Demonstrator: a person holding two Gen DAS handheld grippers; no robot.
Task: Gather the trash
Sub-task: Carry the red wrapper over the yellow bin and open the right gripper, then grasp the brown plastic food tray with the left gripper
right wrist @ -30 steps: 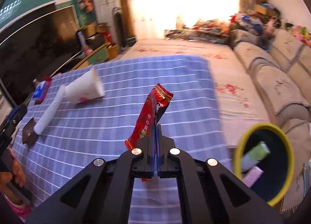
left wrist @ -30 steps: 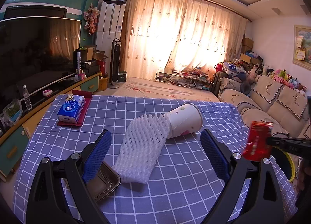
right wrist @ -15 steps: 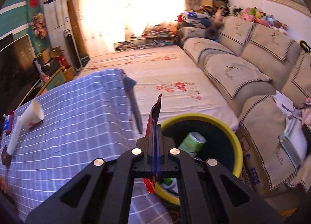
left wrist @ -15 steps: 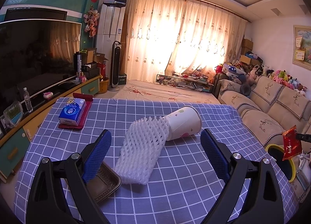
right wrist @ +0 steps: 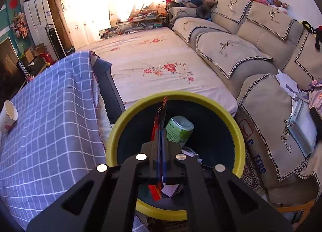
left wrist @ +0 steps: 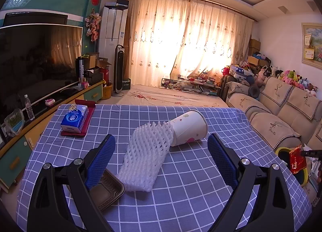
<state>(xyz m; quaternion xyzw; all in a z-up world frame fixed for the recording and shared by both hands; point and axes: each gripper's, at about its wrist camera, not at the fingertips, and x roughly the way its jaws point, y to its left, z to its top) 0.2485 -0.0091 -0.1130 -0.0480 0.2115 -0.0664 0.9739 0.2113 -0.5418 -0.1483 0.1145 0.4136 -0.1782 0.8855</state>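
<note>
My right gripper [right wrist: 160, 131] is shut on a red snack wrapper [right wrist: 160, 115], seen edge-on, and hangs over the open mouth of a yellow-rimmed bin [right wrist: 239, 131]. A green can [right wrist: 179, 129] and paper scraps lie inside the bin. From the left wrist view the wrapper [left wrist: 297, 158] and bin [left wrist: 281, 149] show at the table's right side. My left gripper [left wrist: 161, 151] stands open low over the checked tablecloth [left wrist: 201, 181]. Between its fingers lie a white foam net sleeve [left wrist: 147, 153] and a tipped paper cup [left wrist: 189, 128]. A dark plastic tray [left wrist: 108, 187] lies by the left finger.
A blue tissue pack [left wrist: 74, 118] on a red mat sits at the table's far left. The sofa [right wrist: 251, 55] runs along the right, close behind the bin. A floral-covered platform [right wrist: 157, 59] lies beyond the table. The TV cabinet [left wrist: 24, 131] borders the left.
My right gripper carried the red wrapper off the table, rightward and down, and now hangs over the bin. The left gripper and the items on the table stayed put.
</note>
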